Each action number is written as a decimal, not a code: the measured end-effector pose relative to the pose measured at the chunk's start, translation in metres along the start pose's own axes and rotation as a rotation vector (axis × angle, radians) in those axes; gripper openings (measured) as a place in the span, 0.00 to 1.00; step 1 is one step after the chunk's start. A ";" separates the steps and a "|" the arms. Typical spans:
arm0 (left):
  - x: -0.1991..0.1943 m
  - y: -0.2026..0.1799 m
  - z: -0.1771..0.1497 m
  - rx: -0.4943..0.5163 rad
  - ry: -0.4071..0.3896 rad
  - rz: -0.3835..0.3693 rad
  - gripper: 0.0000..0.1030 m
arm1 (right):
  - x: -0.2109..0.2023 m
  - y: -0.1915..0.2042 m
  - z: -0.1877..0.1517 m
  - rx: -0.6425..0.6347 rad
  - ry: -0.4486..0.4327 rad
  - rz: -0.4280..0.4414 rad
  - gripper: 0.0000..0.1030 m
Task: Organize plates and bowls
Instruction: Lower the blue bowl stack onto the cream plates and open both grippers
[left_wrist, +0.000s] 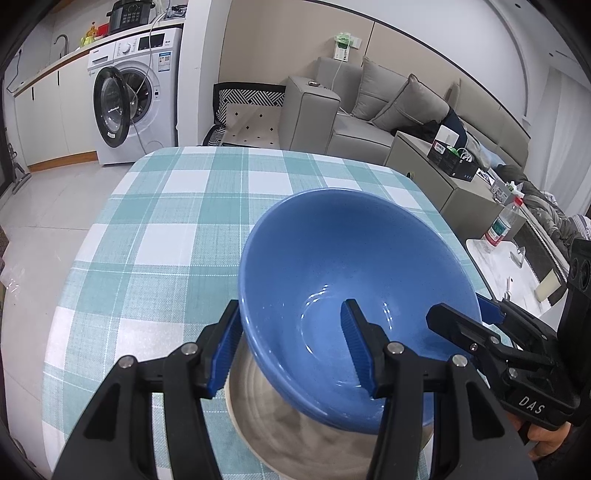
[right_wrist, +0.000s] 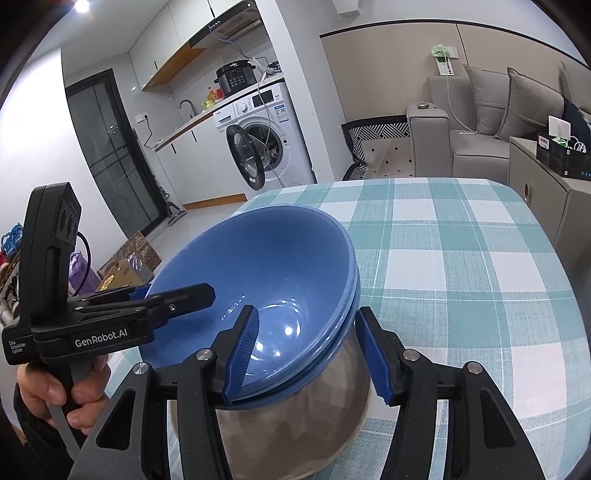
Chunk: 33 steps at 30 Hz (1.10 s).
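A blue bowl (left_wrist: 351, 280) sits nested on another blue bowl (right_wrist: 343, 332) in the right wrist view, tilted over a beige plate (left_wrist: 266, 417) on the checked tablecloth (left_wrist: 166, 229). My left gripper (left_wrist: 291, 347) straddles the bowl's left rim, one finger inside, one outside, with a visible gap. My right gripper (right_wrist: 306, 350) straddles the right rim the same way. Each gripper shows in the other's view: the right (left_wrist: 465, 317), the left (right_wrist: 173, 295). The stack (right_wrist: 258, 280) and plate (right_wrist: 295, 424) show in the right wrist view.
The tablecloth (right_wrist: 461, 277) stretches beyond the bowls. A washing machine (left_wrist: 129, 96) stands behind the table, a grey sofa (left_wrist: 369, 110) and a low cabinet (left_wrist: 443, 177) to the right. A water bottle (left_wrist: 502, 225) stands on a side table.
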<state>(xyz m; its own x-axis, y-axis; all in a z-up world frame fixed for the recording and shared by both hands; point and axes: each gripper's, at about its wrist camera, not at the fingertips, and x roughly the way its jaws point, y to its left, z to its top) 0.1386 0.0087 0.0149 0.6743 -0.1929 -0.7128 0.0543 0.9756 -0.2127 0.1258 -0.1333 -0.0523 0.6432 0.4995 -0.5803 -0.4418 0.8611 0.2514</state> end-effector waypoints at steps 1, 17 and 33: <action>0.000 0.000 0.000 0.000 0.000 0.000 0.52 | 0.000 0.000 0.000 0.001 -0.001 0.002 0.55; -0.010 0.000 -0.004 0.032 -0.019 -0.005 0.68 | 0.001 0.010 0.000 -0.035 0.004 0.043 0.74; -0.050 0.003 -0.013 0.134 -0.175 0.048 1.00 | -0.005 0.012 0.000 -0.054 -0.010 0.056 0.94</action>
<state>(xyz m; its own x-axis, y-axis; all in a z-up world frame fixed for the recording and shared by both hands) 0.0958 0.0194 0.0411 0.7951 -0.1365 -0.5910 0.1088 0.9906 -0.0824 0.1175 -0.1251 -0.0467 0.6223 0.5481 -0.5588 -0.5106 0.8254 0.2409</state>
